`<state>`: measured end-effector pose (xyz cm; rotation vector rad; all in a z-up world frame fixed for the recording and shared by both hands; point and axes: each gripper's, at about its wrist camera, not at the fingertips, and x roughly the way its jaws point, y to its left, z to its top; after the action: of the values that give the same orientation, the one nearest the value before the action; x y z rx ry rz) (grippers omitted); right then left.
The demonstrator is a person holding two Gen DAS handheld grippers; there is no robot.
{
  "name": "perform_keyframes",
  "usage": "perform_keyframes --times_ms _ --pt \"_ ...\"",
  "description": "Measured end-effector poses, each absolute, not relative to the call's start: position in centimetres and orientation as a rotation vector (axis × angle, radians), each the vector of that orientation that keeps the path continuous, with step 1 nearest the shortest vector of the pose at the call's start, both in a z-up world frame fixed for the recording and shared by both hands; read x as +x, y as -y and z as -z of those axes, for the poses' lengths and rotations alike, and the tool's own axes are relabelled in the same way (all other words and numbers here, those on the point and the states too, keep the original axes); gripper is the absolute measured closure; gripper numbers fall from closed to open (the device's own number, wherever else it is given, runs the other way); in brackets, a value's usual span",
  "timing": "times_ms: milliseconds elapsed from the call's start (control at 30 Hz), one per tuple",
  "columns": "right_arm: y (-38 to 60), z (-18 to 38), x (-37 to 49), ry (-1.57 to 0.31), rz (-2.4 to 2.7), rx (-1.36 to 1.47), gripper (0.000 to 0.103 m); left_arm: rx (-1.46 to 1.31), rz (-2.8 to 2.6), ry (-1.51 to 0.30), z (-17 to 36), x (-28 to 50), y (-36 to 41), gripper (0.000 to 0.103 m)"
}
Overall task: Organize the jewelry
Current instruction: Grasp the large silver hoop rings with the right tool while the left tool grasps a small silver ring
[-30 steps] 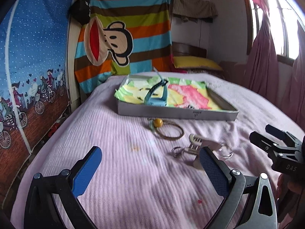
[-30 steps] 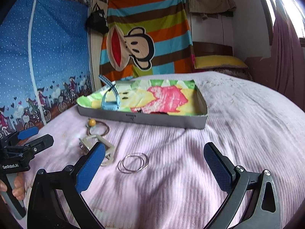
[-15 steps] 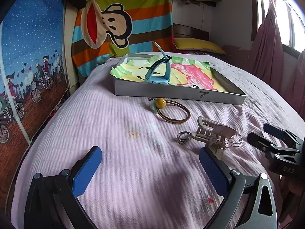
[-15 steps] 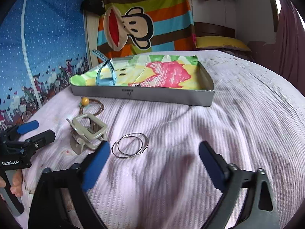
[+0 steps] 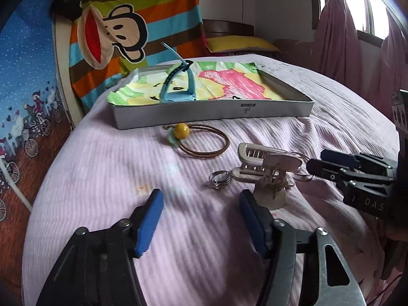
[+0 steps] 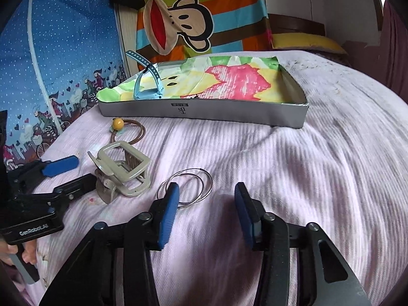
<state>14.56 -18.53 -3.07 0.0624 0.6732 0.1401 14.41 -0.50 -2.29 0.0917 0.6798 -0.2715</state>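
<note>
1. At the lower centre of the right wrist view, our right gripper (image 6: 206,214) hangs low over the pink bedspread (image 6: 318,183) with its jaws partly open and holding nothing; the pair of thin silver hoops (image 6: 186,188) lies just ahead, the left pad overlapping their near edge.
2. We judge the hoops to be light, stiff and slippery wire lying flat on soft cloth, so we would pinch across the overlapped rims rather than try to scoop them.
3. At the lower centre of the left wrist view, our left gripper (image 5: 201,216) also stands partly open and empty, with the small silver ring (image 5: 219,178) just beyond its pads.
4. Right of the ring sits the beige hair claw clip (image 5: 265,170), rigid and bulky, easiest to take by its body.
5. Above it lies the brown hair tie with a yellow bead (image 5: 201,140), soft and limp.
6. In the upper middle of the frame, the shallow grey tray (image 5: 211,117), lined with colourful paper, holds only a blue watch (image 5: 178,86) at its left end.
</note>
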Motion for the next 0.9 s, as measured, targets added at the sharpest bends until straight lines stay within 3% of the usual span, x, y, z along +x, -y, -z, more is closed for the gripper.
perform_keyframes --times_ms 200,533,667,900 --pt "18.0 3.6 15.2 -0.696 -0.152 0.061 0.065 0.087 0.297 -0.707 2.5 15.9 1.1 0.047" --pt "17.7 4.2 16.5 -0.723 -0.174 0.084 0.071 0.077 0.330 -0.730 3.1 16.7 1.8 0.076" --pt "17.7 4.4 16.8 -0.731 -0.188 0.100 0.081 0.056 0.333 -0.726 3.1 16.7 1.5 0.083" --pt "17.3 4.4 16.7 -0.723 -0.186 0.091 0.092 0.033 0.340 -0.718 3.2 16.6 1.2 0.083"
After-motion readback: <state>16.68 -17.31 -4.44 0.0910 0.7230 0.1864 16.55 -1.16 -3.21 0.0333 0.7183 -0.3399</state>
